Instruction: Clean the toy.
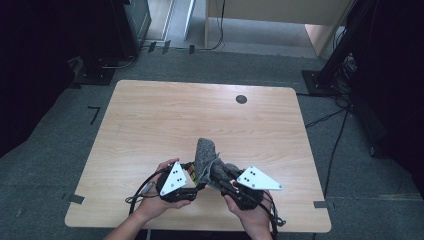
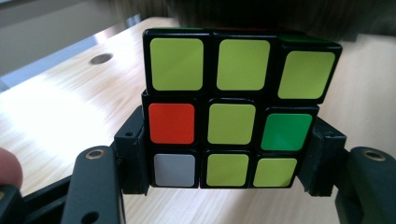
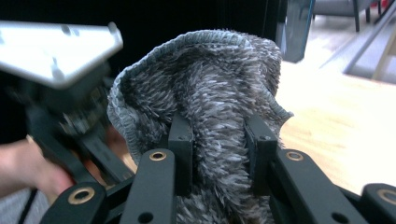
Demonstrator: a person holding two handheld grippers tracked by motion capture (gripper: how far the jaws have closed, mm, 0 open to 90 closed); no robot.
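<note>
Here, one black-framed plastic puzzle cube point(image 2: 231, 112) with mostly yellow-green stickers is sitting between the black jaws of the left gripper point(image 2: 229, 161), which are pressing on its two lower side faces and holding it clear above the pale wooden table point(image 1: 150, 120). Its facing side is showing nine tiles: seven yellow-green, one orange, one green and one white. Just beside it, one fuzzy grey cloth point(image 3: 210, 93) with a knitted hem is bunching up between the jaws of the right gripper point(image 3: 219, 154), which are squeezing a thick fold of it. In the high view the cube point(image 1: 190, 173) and the cloth point(image 1: 206, 159) are touching, near the table's front edge, and the cloth is standing upright between the two grippers. The left hand point(image 1: 159, 197) and right hand point(image 1: 250, 212) are coming in from the bottom, each wrapping one gripper, both pointing inward toward each other. One small dark round disc point(image 1: 241, 99) is lying far back on the table.
</note>
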